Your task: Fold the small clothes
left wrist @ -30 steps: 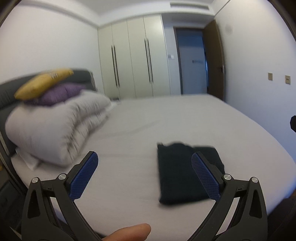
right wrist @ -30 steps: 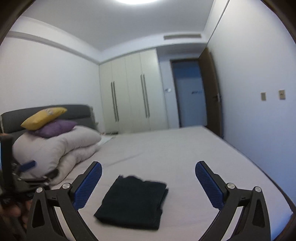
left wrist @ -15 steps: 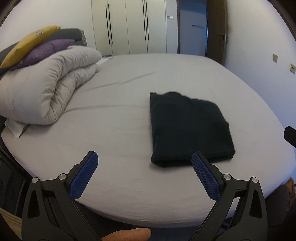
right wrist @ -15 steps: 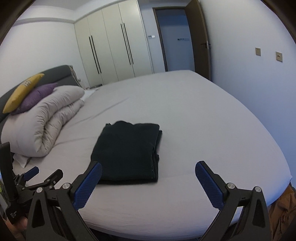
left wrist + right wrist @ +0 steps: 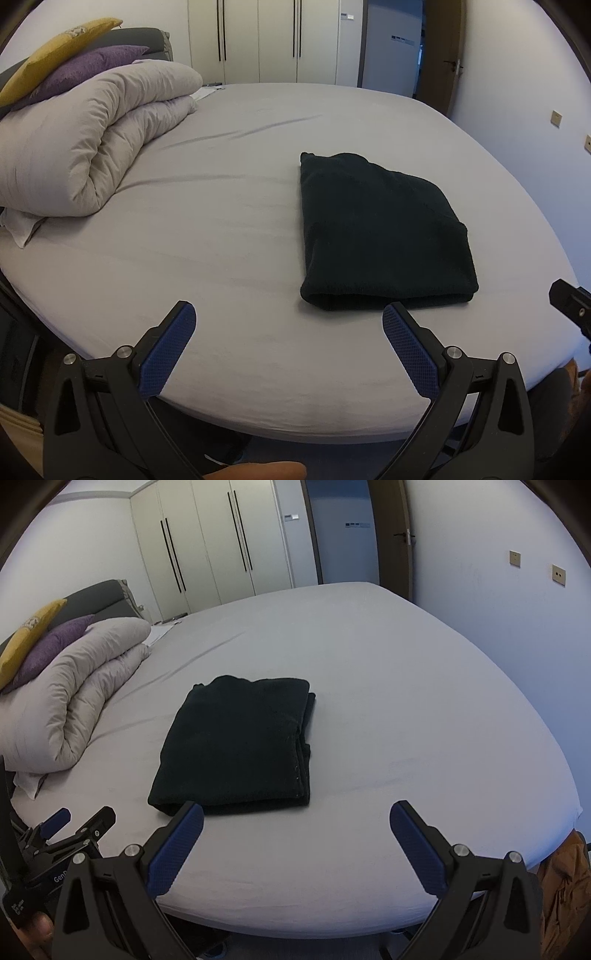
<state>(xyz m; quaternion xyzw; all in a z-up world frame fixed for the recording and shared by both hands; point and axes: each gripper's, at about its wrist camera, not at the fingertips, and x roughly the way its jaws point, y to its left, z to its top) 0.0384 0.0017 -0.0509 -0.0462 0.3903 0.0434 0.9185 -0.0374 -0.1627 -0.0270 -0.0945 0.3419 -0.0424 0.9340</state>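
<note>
- Left wrist view, from the left: a yellow pillow (image 5: pixel 55 44) lies on a purple pillow (image 5: pixel 88 70), both on top of a rolled duvet (image 5: pixel 92 136) at the head of the bed (image 5: pixel 221 240).
- Further right the folded black garment (image 5: pixel 376 232) lies flat on the sheet near the bed's front edge, well apart from the duvet; nothing lies between it and the tools.
- The left tool (image 5: pixel 288 325) hangs spread wide and empty over the front edge, its right finger just short of the garment's fold.
- At that view's right rim a black tip of the right tool pokes in; a fingertip (image 5: pixel 258 470) shows at the bottom.
- Behind the bed stand a wardrobe (image 5: pixel 280 37) and an open door (image 5: pixel 439 55).
- Right wrist view, from the left: the left tool shows low at the edge, its blue pads apart, with a hand (image 5: pixel 37 934) under it.
- The right tool (image 5: pixel 295 816) is spread wide and holds nothing, its left finger crossing the garment's near corner in the picture; contact cannot be told.
- Only this view shows the garment's stacked layer edges along its right side, and a brown cloth (image 5: pixel 565 886) beside the bed's right corner.
- Two wall plates (image 5: pixel 535 566) sit on the right wall.
</note>
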